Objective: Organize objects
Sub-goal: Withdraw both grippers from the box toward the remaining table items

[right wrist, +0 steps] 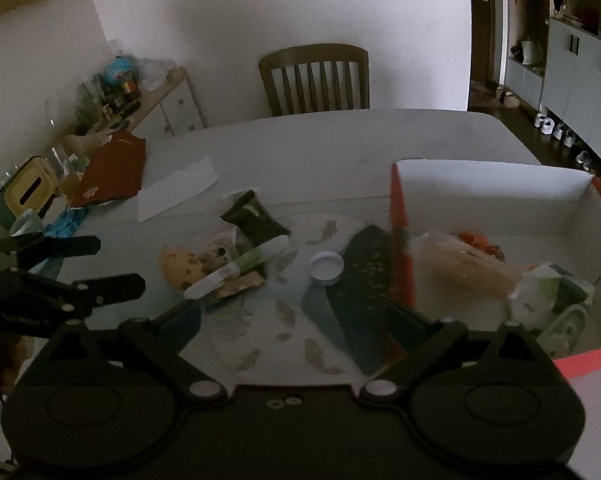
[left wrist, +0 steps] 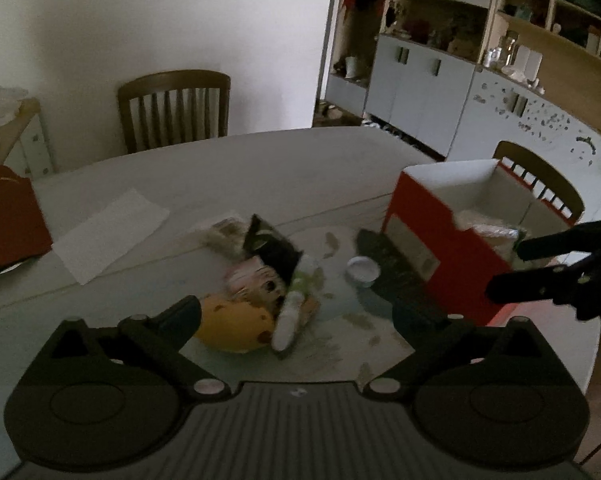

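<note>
A pile of small objects lies mid-table: a yellow cookie-like plush (left wrist: 236, 326) (right wrist: 180, 266), a cartoon-face item (left wrist: 256, 280), a white and green tube (left wrist: 290, 316) (right wrist: 240, 266), a dark packet (left wrist: 272, 246) (right wrist: 254, 220). A white lid (left wrist: 363, 270) (right wrist: 326, 266) lies beside them. A red box (left wrist: 440, 248) (right wrist: 400, 240) with a white inside stands at the right and holds bagged items (right wrist: 460, 264). My left gripper (left wrist: 300, 316) (right wrist: 100, 264) is open and empty, just before the pile. My right gripper (right wrist: 296, 320) (left wrist: 512, 272) is open and empty, by the box's near corner.
A white paper sheet (left wrist: 108, 236) (right wrist: 176, 192) and a red cloth (left wrist: 8, 224) (right wrist: 112, 168) lie at the table's left. Wooden chairs (left wrist: 176, 108) (right wrist: 316, 78) stand behind. A cluttered side shelf (right wrist: 112, 92) is at the far left; cabinets (left wrist: 420, 80) at the right.
</note>
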